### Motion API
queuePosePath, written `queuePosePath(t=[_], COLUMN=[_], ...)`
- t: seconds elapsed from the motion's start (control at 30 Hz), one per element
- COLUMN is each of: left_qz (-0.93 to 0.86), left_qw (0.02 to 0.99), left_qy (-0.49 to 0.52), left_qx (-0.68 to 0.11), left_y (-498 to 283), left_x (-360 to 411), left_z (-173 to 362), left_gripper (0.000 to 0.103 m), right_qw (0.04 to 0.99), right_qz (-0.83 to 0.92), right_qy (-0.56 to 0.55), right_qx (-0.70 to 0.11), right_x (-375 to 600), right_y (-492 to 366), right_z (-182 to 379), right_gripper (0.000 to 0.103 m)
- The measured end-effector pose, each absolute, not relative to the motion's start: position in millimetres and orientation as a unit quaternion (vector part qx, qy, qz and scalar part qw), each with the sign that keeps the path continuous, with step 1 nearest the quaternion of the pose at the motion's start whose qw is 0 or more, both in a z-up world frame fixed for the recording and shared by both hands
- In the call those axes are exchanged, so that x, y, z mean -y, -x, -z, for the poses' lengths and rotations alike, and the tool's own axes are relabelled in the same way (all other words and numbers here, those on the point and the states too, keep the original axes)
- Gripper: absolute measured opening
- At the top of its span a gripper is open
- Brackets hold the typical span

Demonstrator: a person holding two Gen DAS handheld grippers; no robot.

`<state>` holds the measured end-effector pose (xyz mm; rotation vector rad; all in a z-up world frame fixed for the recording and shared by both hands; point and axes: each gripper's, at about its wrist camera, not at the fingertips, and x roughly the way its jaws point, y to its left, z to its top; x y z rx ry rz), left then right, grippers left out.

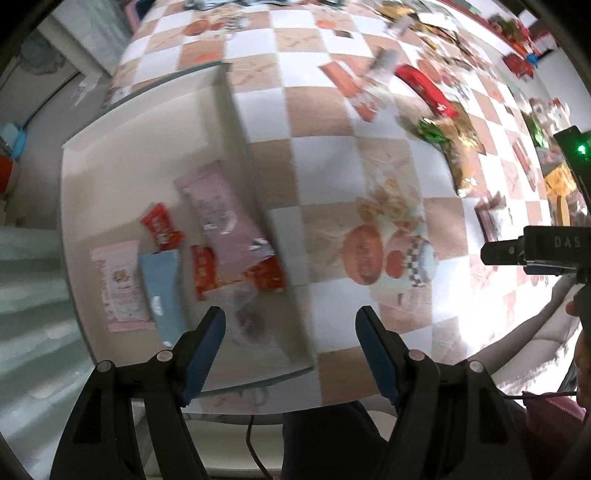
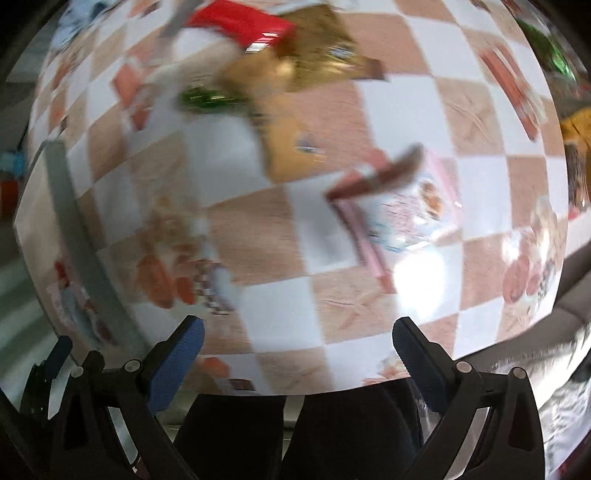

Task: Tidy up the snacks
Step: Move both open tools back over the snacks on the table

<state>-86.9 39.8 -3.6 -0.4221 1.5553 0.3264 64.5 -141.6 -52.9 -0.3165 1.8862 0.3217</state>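
A white open box (image 1: 85,177) sits at the left of a checkered table and holds several snack packets: a long pink packet (image 1: 221,206), a small red one (image 1: 160,227), a pale pink one (image 1: 120,284), a blue one (image 1: 162,284) and a clear packet (image 1: 251,321). My left gripper (image 1: 290,350) is open and empty over the box's near right corner. My right gripper (image 2: 297,360) is open and empty above the table's front edge. Beyond it lie a pink-edged clear packet (image 2: 402,218), a gold bag (image 2: 317,55), a red packet (image 2: 240,20) and a green wrapper (image 2: 207,98). Both views are blurred.
Loose snacks lie across the far and right part of the table (image 1: 332,122), among them a red packet (image 1: 424,88), a green wrapper (image 1: 434,131) and a gold bag (image 1: 465,155). The other gripper's body (image 1: 543,251) shows at the right. The box wall (image 2: 79,236) shows at the left of the right wrist view.
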Motion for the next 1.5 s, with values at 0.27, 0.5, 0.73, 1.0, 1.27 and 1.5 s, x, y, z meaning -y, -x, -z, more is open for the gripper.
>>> queuePosePath(t=[0.27,0.5,0.73,1.0,1.27,1.5], left_qz=[-0.133,-0.140,-0.149,-0.160,-0.159,-0.152], left_qw=[0.681,0.686,0.691,0.709,0.710,0.705], left_qy=[0.178,0.177,0.178,0.145,0.120,0.107], left_qx=[-0.698,-0.692,-0.685,-0.671,-0.675,-0.684], left_y=[55.0,19.4,-21.9,-92.3,-148.6,-177.3], left_x=[-12.7,-2.9,-5.0,-24.3,-42.2,-48.5], left_z=[5.7,-1.7,-5.0,5.5,33.9,57.7], left_gripper=[0.076,0.076,0.076,0.078,0.078,0.078], right_qw=[0.570,0.597,0.604,0.628,0.660,0.663], right_qz=[-0.096,-0.027,0.003,-0.024,-0.087,-0.143], right_qy=[0.086,-0.015,-0.034,0.026,0.093,0.145], right_qx=[-0.812,-0.801,-0.797,-0.778,-0.741,-0.720], right_x=[187.6,225.8,222.4,194.9,153.6,84.9], right_y=[-87.7,-128.8,-166.8,-178.5,-247.2,-283.7], right_z=[64.4,69.8,86.5,75.5,52.6,49.6], right_gripper=[0.103,0.103,0.102,0.103,0.103,0.103])
